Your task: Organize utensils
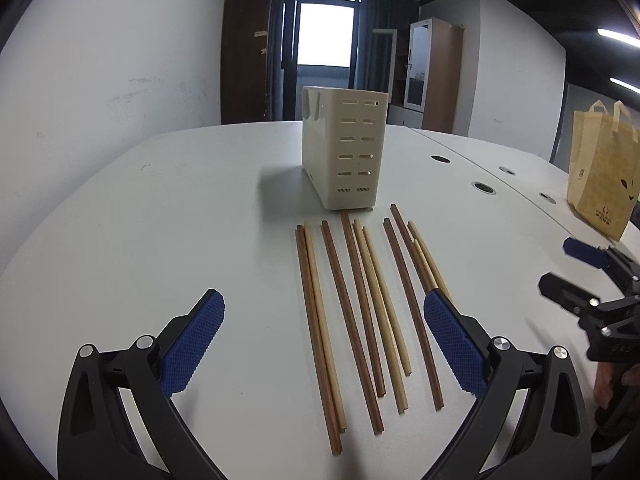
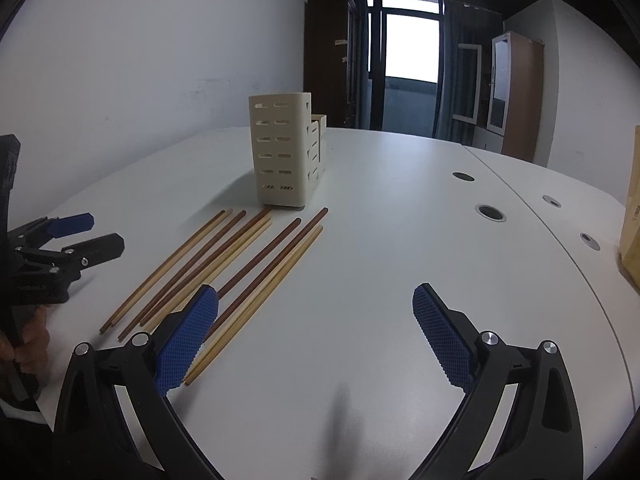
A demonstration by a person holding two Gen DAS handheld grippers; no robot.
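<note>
Left gripper (image 1: 323, 304): jaws wide apart, holding nothing, poised above the near ends of the chopsticks (image 1: 360, 312). Blue pads (image 1: 192, 340) are clear of the wood.

Chopsticks: loose row flat on the white table (image 1: 160, 220), dark brown and pale ones mixed, lying roughly parallel, some touching their neighbours. Far ends point toward the holder (image 1: 344, 152); one dark stick reaches just to its base.

Holder: cream, slotted sides, upright on the table just beyond the sticks. From the right wrist view, a lower section (image 2: 318, 148) shows behind the tall one. Contents cannot be seen.

Right gripper (image 2: 316, 306): jaws also wide, empty, over bare table just right of the row; its left pad (image 2: 188, 340) overlaps the rightmost sticks in view, contact cannot be told.

Paper bag (image 1: 600, 168): tan, standing at the far right of the table, well apart from the sticks.
</note>
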